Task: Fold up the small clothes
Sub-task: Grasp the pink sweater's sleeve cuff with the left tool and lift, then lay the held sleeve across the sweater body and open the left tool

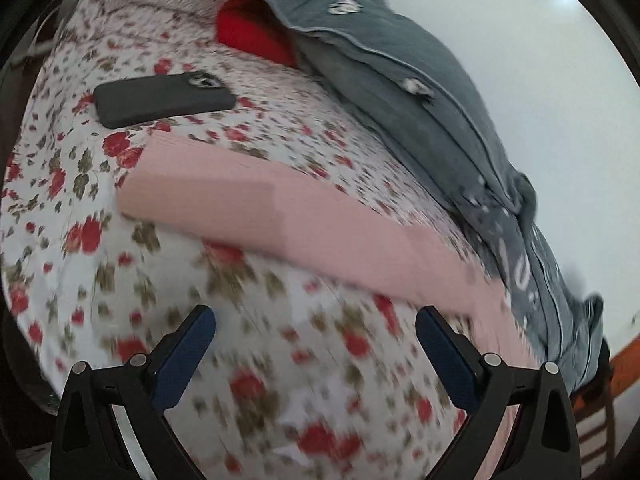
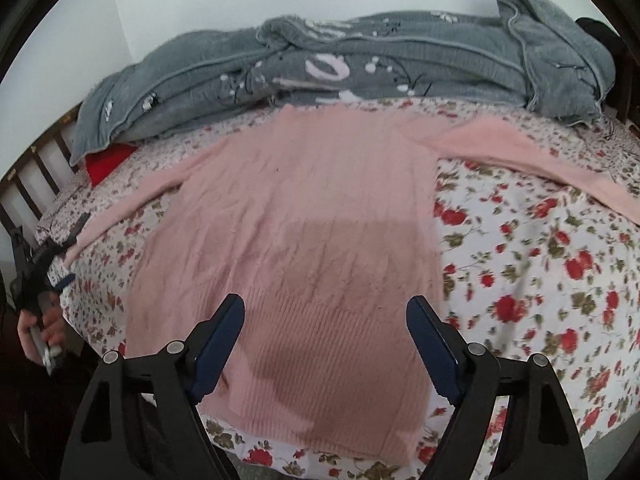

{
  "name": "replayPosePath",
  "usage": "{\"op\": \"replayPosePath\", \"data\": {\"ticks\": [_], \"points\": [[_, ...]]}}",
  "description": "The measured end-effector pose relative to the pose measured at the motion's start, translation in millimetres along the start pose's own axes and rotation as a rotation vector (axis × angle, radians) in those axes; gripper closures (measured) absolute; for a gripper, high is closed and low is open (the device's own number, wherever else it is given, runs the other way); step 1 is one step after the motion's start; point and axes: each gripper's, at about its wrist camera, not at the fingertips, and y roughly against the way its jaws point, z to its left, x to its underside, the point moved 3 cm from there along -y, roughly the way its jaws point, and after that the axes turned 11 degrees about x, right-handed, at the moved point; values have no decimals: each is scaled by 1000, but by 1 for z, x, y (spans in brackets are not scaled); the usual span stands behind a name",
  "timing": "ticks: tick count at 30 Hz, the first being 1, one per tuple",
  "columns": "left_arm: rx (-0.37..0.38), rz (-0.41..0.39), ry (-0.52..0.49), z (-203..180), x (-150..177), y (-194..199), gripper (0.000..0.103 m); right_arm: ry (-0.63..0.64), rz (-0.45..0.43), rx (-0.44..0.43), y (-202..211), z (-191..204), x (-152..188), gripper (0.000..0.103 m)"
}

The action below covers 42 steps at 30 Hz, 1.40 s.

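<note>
A pink knitted sweater [image 2: 304, 216] lies spread flat on the floral bedsheet [image 2: 540, 280], one sleeve stretched out to each side. My right gripper [image 2: 325, 330] hovers open over its ribbed hem, nothing pinched between the blue pads. In the left wrist view one pink sleeve [image 1: 256, 204] runs diagonally across the sheet [image 1: 80, 208]. My left gripper [image 1: 316, 336] is open above the bare sheet just short of that sleeve, with its right finger [image 1: 444, 352] near the sleeve's edge. In the right wrist view the left gripper [image 2: 54, 256] also shows at the far left, held by a hand [image 2: 38, 330].
A dark phone [image 1: 164, 98] lies on the sheet beyond the sleeve. A grey blanket [image 2: 340, 64] is bunched along the wall side of the bed, over a red pillow [image 1: 252, 32]. A dark slatted headboard [image 2: 36, 168] closes one end.
</note>
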Motion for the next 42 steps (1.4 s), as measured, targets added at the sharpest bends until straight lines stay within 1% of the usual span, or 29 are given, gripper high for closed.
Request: {"op": "replayPosePath", "data": {"ticks": [2,4,6,8,9,10,12,13,15,16,17,19,21,23,25,27,29,30,31,32,34,36,38,39,41,42], "points": [[17,-8,34,8,-5,-7,10,-21,16,-24,-8,2,0,20],[38,-47,46,12,-9,-6,15,-49,38,-42,-16,3,-2,20],[48,-73,73,15,-15,-7,24,-62,59,-45,-24,3,-3,20],[75,-77,115,20,-24,-10,28,-60,72,-36,-31,4,-4,20],[75,-71,127,22,-29,-14,33,-57,76,-33,-33,5,-4,20],[68,-68,130,24,-33,-15,36,-54,78,-32,-36,6,-5,20],[43,-71,124,26,-40,-19,51,-48,72,-32,-37,8,-7,20],[18,-67,128,28,-44,-21,55,-43,71,-30,-38,9,-9,20],[-14,-66,150,33,-49,-22,74,-31,63,-23,-38,10,-13,20],[-30,-65,173,36,-53,-21,80,-27,59,-21,-38,10,-15,20],[-39,-72,193,39,-55,-18,89,-26,54,-20,-38,10,-17,20],[-40,-99,204,38,-61,-10,91,-34,46,-27,-37,6,-21,20],[-83,-126,155,26,-68,-2,93,-55,42,-44,-37,-1,-25,20],[-139,-144,66,2,-76,4,94,-68,35,-49,-36,-8,-27,20],[-166,-152,-25,-31,-84,8,94,-72,21,-44,-34,-18,-29,20],[-166,-163,-117,-70,-87,9,95,-72,5,-37,-31,-27,-30,20],[-166,-177,-248,-126,-87,6,95,-79,-11,-34,-26,-38,-31,20],[-161,-178,-285,-143,-86,5,95,-85,-22,-36,-23,-47,-31,20],[-151,-171,-344,-173,-82,0,95,-90,-28,-35,-22,-52,-31,20],[-141,-165,-383,-194,-78,-3,95,-98,-39,-32,-19,-62,-31,20],[-98,-143,-464,-248,-62,-18,95,-123,-50,-36,-16,-77,-30,20],[-59,-113,-515,-291,-45,-35,95,-165,-60,-42,-14,-94,-30,20],[-19,-63,-585,-343,-15,-62,95,-191,-67,-43,-14,-110,-29,20],[-10,-48,-605,-357,-4,-71,95,-200,-70,-33,-14,-119,-28,20],[32,14,-668,-399,35,-102,95,-218,-83,8,-13,-138,-25,20],[51,43,-690,-414,56,-116,95,-226,-88,28,-13,-147,-22,20]]}}
